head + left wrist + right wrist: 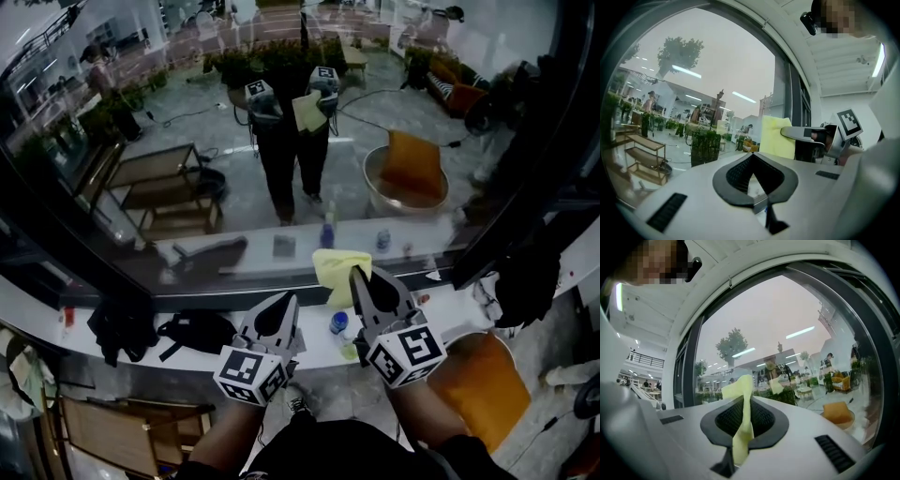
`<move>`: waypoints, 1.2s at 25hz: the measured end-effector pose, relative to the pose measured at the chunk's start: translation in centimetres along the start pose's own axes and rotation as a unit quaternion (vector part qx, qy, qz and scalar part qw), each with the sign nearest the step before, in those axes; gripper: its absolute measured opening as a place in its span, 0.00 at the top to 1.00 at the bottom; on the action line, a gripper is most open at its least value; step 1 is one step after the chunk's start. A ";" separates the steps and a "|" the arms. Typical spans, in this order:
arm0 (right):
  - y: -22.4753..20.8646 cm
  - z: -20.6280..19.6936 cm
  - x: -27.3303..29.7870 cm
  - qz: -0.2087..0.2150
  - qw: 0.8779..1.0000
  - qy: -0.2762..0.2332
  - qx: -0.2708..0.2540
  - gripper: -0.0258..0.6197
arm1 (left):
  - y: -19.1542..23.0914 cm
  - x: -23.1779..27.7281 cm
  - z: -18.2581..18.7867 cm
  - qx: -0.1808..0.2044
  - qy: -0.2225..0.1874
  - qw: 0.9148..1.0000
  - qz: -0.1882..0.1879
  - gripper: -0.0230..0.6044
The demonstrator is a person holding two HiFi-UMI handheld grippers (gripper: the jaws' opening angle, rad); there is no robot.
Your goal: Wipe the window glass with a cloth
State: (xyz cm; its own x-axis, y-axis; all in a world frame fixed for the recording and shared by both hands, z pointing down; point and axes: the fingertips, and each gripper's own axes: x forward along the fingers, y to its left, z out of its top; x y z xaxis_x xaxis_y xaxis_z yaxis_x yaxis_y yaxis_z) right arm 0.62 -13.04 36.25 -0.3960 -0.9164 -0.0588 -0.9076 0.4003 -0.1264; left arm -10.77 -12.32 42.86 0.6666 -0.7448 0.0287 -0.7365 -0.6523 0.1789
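Your right gripper is clamped on the yellow cloth. The cloth runs lengthwise between the jaws, its free end sticking out past the tips toward the window glass. Your left gripper is closed and empty, just beside it.

**A:** Room layout?

**B:** Big window glass in a dark frame, with a white sill running under it. Two black bags lie on the sill at left. Grey stone floor below. There's a round chair with an orange cushion at right and a wooden rack at lower left.

**A:** Light?

**B:** White ceiling with a strip light that is on. More strips show as reflections on the pane.

**A:** Outside?

**B:** Pale overcast sky, one tree and a hedge row. The glass also shows an orange cushion and another wooden rack. Can't tell whether the rack is reflected or seen through the glass.
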 end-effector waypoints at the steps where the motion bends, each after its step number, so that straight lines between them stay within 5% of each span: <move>1: 0.3 0.1 0.9 0.001 1.000 -0.003 -0.001 0.90 | 0.7 0.0 0.1 -0.001 -0.001 1.000 0.001 0.96; 18: 5.2 3.1 16.4 -0.005 0.998 -0.061 0.006 0.90 | 12.8 -2.6 2.4 0.000 -0.020 0.999 0.030 0.96; 30: 4.1 3.0 23.7 -0.027 0.998 -0.058 -0.002 0.90 | 16.3 -3.0 3.9 0.007 -0.023 0.999 0.043 0.96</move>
State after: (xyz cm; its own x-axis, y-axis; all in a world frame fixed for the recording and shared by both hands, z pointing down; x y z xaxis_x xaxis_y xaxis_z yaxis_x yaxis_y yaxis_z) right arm -12.09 -33.09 31.34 -0.3276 -0.9301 -0.1658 -0.9280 0.3498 -0.1283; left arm -25.22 -21.29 41.86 0.5949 -0.8038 -0.0018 -0.7929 -0.5871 0.1633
